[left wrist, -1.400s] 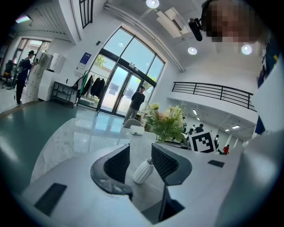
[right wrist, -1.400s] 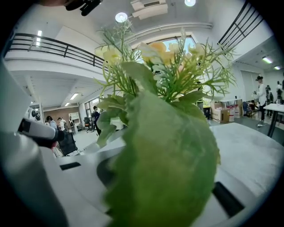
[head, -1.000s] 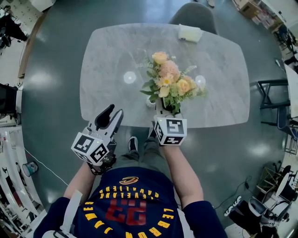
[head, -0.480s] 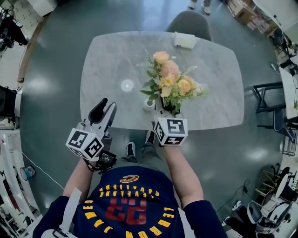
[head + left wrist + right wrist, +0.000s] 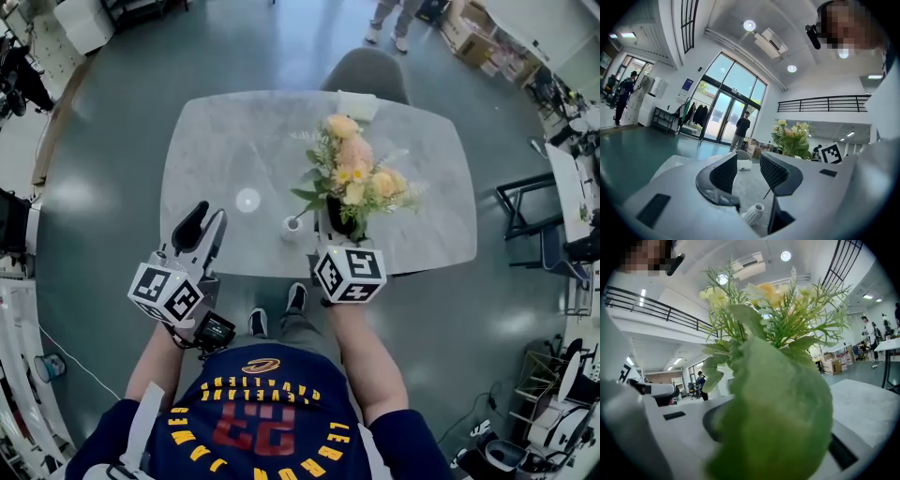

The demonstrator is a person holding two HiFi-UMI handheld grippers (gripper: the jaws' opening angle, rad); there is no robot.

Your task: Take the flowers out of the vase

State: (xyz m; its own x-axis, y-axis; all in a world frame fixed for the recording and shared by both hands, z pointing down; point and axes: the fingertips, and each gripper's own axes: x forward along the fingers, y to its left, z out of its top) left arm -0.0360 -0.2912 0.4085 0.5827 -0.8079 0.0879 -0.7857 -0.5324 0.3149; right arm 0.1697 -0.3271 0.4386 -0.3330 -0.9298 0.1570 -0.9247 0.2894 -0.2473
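Head view, with both gripper views. A person stands at the near edge of a grey marble table [image 5: 225,150] with a gripper in each hand.

Right gripper [image 5: 336,234]: held over the near edge of the table, right of centre. Its fingers are drawn close together and pinch the base of the flowers [image 5: 356,173], a bunch of peach and yellow blooms with green fronds that rises from the jaws toward the far side. In the right gripper view a broad green leaf [image 5: 778,418] covers most of the jaws. Only one dark finger [image 5: 710,422] shows at its left, while the blooms and fronds [image 5: 778,301] spread above.

Vase [image 5: 292,224]: small, white and ribbed, on the table near its near edge, just left of the right gripper's jaws. The flowers are beside it and clear of its mouth. In the left gripper view the vase [image 5: 753,213] appears low between that gripper's fingers, beyond them, and the flowers [image 5: 791,138] stand farther off to the right.

Left gripper [image 5: 204,225]: held at the near left corner of the table, well apart from the vase. Its fingers [image 5: 723,176] are spread, touching nothing, and only the table top and the vase show through the gap [image 5: 748,164].

Far side: a small white object [image 5: 356,105] lies at the table's far edge, with a grey chair [image 5: 367,70] behind it.
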